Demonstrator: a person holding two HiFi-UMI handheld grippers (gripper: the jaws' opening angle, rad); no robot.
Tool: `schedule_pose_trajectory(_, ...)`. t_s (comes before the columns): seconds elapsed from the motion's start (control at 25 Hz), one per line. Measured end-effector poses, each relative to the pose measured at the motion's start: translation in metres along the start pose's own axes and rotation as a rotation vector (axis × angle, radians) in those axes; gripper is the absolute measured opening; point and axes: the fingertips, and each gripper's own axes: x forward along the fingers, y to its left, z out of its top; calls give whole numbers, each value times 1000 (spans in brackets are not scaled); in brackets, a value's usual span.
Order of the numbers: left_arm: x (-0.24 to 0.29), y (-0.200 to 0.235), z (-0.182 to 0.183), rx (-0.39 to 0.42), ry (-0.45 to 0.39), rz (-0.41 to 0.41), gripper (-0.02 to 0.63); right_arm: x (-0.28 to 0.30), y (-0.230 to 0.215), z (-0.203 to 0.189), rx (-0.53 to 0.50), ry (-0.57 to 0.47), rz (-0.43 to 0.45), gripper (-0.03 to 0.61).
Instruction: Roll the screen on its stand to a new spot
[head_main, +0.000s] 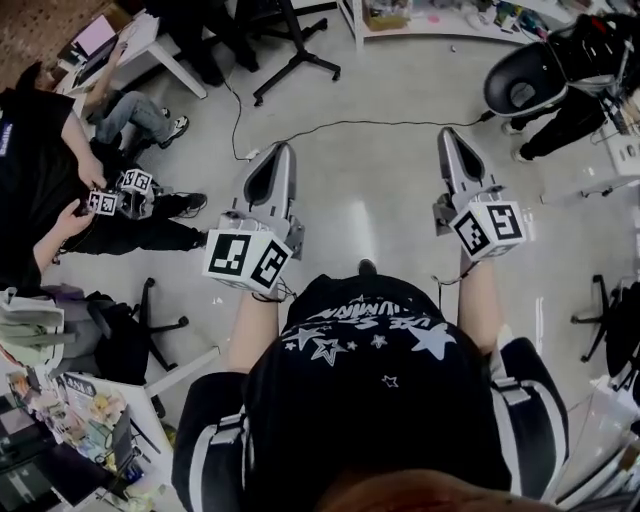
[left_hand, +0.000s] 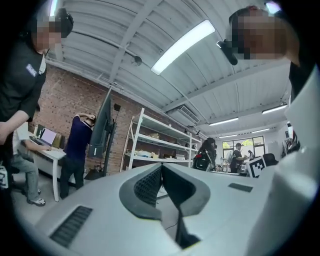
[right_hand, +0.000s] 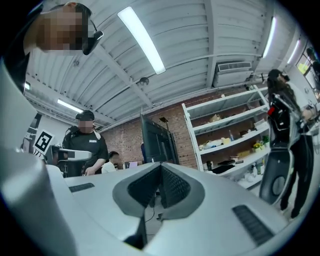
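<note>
While left gripper (head_main: 283, 150) and right gripper (head_main: 447, 135) press their fingers (left_hand: 147, 187) together on nothing, the screen (right_hand: 152, 140) stands well apart by the brick wall (right_hand: 121, 145); the floor cable (head_main: 330, 125) could snag its stand

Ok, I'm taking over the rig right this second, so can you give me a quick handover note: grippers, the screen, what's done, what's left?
Left gripper: shut, empty, held out in front.
Right gripper: shut, empty, alongside it.
Screen: upright on its stand across the room, beside the white shelving; neither gripper touches it.
Done: nothing that shows.
Left: walk up, take hold of the stand and roll it to the new spot. Probably mind the cable lying across the floor.
</note>
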Motion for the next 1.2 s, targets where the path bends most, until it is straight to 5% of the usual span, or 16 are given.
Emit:
schedule_pose_trajectory(0.48, 78, 31, -13, 16, 16, -18, 11, 68, -42, -10, 6, 34, 9, 8)
schedule_pose_trajectory(0.84, 149, 141, -5, -13, -23, 18, 12, 175, -56, -13, -12, 43, -13, 8)
schedule_pose_trajectory(1.2, 195, 270, 18, -1, -18, 62, 12, 334, -14, -18, 11, 16, 71, 8)
